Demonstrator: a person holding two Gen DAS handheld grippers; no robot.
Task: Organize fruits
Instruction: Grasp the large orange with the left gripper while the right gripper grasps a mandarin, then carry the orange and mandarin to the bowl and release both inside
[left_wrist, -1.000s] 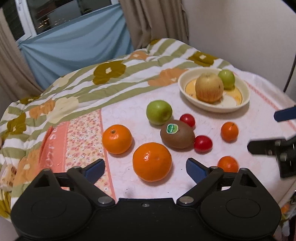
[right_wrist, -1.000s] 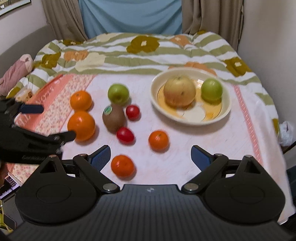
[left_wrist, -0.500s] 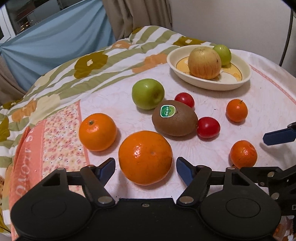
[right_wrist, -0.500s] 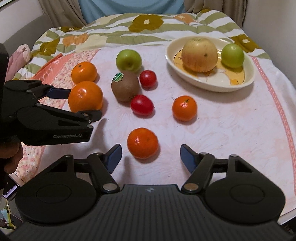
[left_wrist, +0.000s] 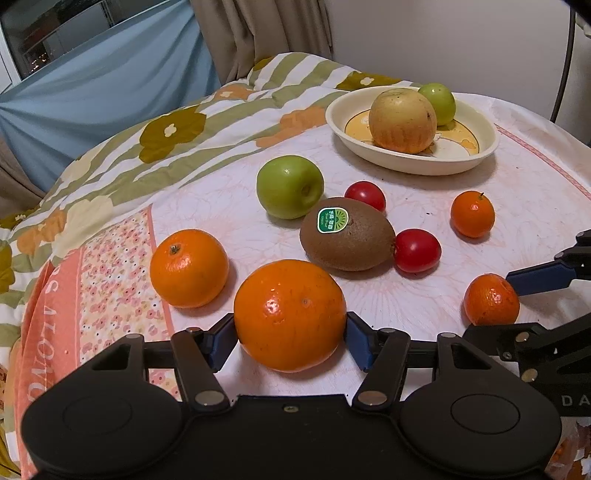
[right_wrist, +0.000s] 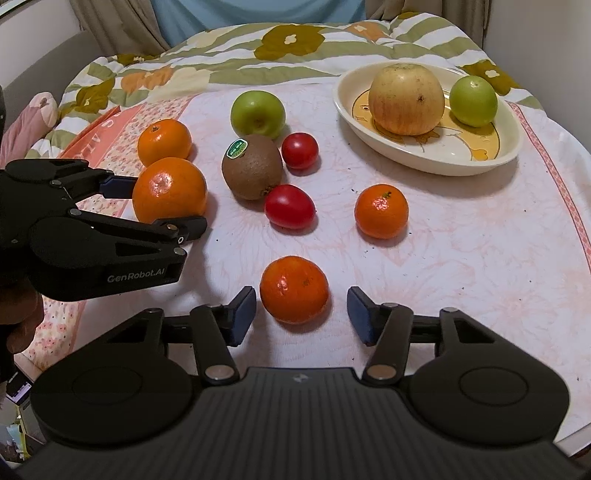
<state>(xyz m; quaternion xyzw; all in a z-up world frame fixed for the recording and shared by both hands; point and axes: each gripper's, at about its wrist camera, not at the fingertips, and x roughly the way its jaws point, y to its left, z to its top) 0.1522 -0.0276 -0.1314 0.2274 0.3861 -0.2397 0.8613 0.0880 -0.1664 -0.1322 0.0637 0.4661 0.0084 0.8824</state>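
Note:
My left gripper (left_wrist: 290, 341) has its blue pads against both sides of a large orange (left_wrist: 290, 314), which rests on the cloth; it also shows in the right wrist view (right_wrist: 169, 190). My right gripper (right_wrist: 301, 314) is open around a small tangerine (right_wrist: 294, 289), with a gap on each side. A cream bowl (right_wrist: 491, 155) at the back right holds a big yellow apple (right_wrist: 406, 98) and a small green fruit (right_wrist: 473, 96). A green apple (right_wrist: 258, 113), kiwi (right_wrist: 252, 167), two red tomatoes (right_wrist: 290, 206) (right_wrist: 300, 150), an orange (right_wrist: 164, 142) and another tangerine (right_wrist: 381, 211) lie loose.
The table is covered by a pink-white cloth (right_wrist: 461, 240) over a striped floral quilt (right_wrist: 221, 62). A blue curtain (left_wrist: 92, 99) and a wall stand behind. The table edge runs along the right side.
Both grippers moved forward and down. The left gripper closed its jaws onto the large orange. The right gripper came up around the small tangerine and narrowed a little.

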